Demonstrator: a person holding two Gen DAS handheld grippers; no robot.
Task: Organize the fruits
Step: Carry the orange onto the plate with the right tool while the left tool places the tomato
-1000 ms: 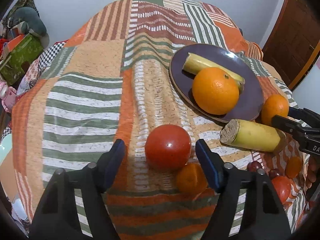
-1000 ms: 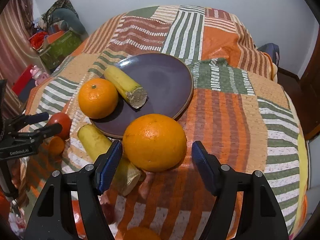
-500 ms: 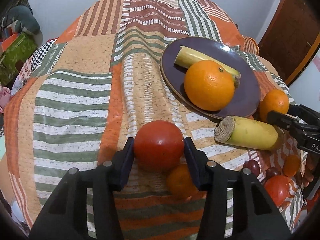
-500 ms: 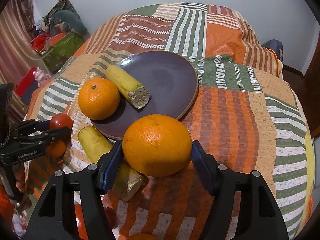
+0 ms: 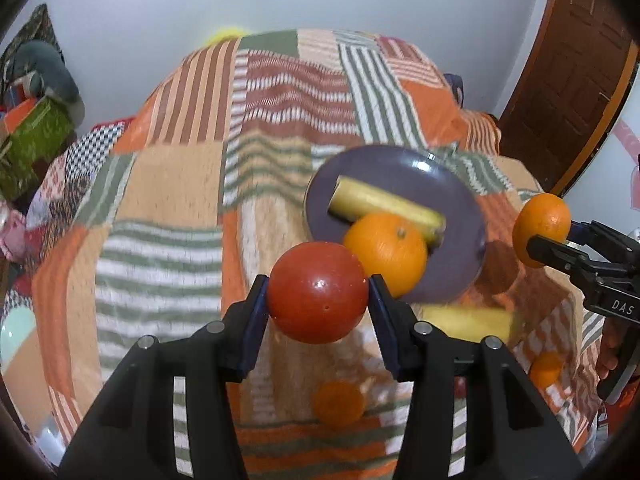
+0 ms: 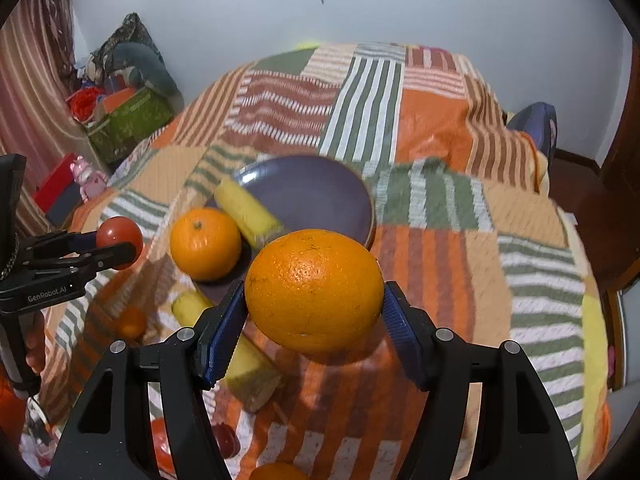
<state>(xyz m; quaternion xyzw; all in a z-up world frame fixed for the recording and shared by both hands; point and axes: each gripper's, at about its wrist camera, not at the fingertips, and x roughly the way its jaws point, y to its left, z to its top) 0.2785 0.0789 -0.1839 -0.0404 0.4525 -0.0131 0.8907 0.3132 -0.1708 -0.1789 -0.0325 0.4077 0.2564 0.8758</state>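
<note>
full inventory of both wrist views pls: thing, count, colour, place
tomato: 1, red, held in left gripper, lifted
big orange: 1, orange, held in right gripper, lifted
plate: 1, purple, mid-bed
plate orange: 1, orange, on plate's near-left edge
plate banana: 1 piece, yellow, on plate
loose banana: 1 piece, yellow, on quilt near plate
small orange: 1, orange, on quilt, blurred
quilt: 1, orange-green striped patchwork, covers bed
green box: 1, floor, left
door: 1, brown, right
left gripper: black, blue pads
right gripper: black, blue pads
</note>
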